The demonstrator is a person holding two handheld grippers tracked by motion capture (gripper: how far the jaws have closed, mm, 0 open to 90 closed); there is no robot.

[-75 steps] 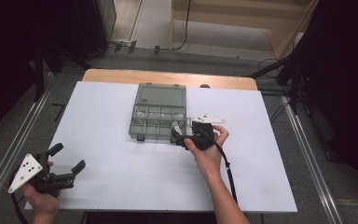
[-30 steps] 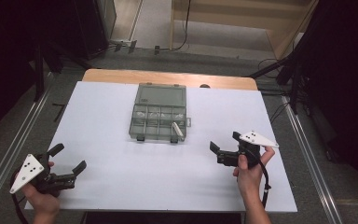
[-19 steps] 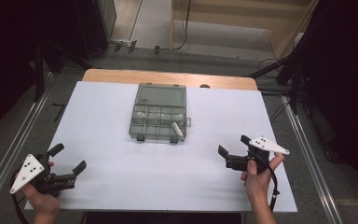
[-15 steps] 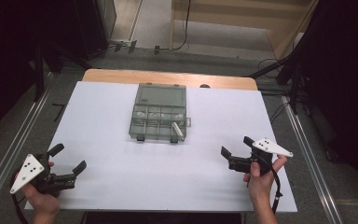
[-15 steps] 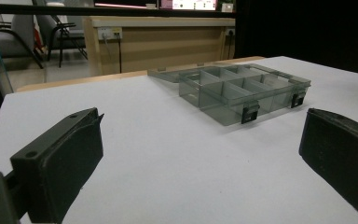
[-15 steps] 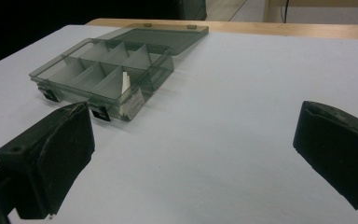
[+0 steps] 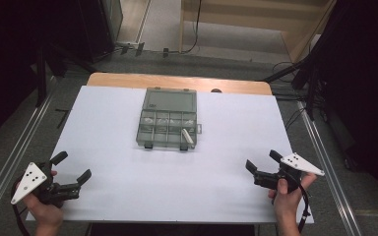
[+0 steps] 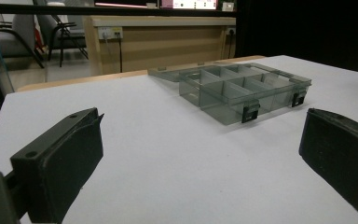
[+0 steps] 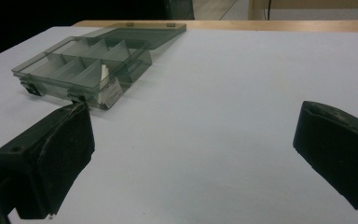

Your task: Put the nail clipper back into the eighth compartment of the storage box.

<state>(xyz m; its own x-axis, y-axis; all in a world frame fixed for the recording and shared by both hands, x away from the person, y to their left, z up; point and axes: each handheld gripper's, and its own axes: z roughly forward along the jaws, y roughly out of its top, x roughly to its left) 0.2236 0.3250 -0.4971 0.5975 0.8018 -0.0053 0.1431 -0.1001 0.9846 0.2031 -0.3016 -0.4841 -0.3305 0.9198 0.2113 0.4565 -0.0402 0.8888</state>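
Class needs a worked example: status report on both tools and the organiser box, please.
Left tool open, empty. Right tool open, empty. Organiser box lid open, white piece in near-right compartment. Nothing in the way.

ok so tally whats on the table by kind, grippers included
grippers: 2, left gripper and right gripper, both open
compartment box, lid open: 1
white item in the box's near right compartment: 1
total: 4

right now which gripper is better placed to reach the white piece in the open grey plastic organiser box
Probably right: the white piece sits at the organiser box's right front corner, on the right gripper's side. The left gripper sits farther off.
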